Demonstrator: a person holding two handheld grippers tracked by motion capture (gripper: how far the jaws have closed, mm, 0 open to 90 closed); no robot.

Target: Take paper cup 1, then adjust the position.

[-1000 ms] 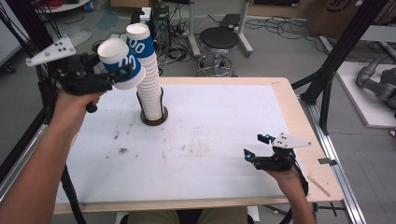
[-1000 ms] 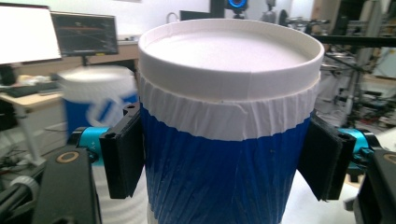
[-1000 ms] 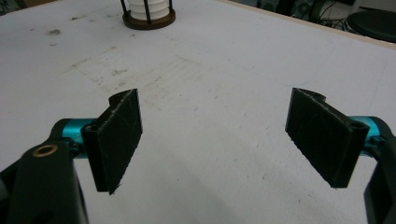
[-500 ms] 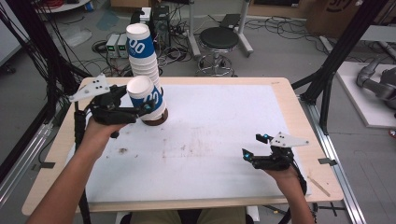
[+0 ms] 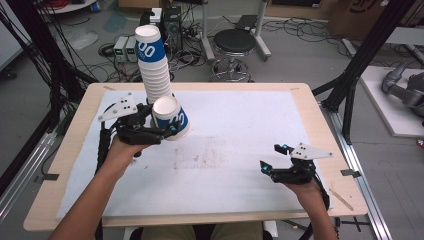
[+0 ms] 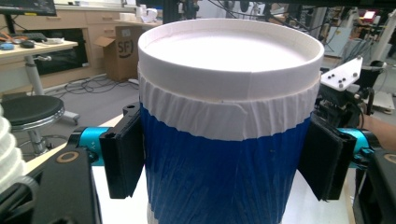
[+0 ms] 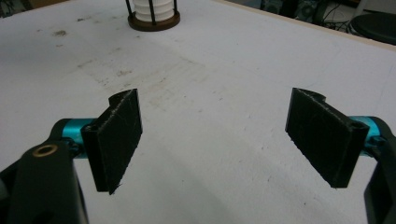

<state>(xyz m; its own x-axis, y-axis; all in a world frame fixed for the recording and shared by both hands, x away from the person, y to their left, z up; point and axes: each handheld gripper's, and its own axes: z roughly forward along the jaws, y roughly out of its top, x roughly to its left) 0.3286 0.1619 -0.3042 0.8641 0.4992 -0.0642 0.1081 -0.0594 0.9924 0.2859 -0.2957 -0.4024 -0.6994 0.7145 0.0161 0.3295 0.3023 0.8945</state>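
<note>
Cup clamped in left gripper (upright)

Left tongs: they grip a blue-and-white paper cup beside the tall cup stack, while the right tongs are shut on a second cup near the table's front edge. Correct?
Not quite. The right tongs stand open and hold nothing, as the right gripper view shows. The rest holds: the left tongs grip a blue-and-white paper cup beside the tall cup stack.

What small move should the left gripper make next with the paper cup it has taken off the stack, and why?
Probably lower the blue-and-white paper cup the last bit onto the white mat, then open. The left gripper clamps it upright beside the cup stack, low over the mat; whether its base touches yet is unclear. The right gripper rests open, far off.
</note>
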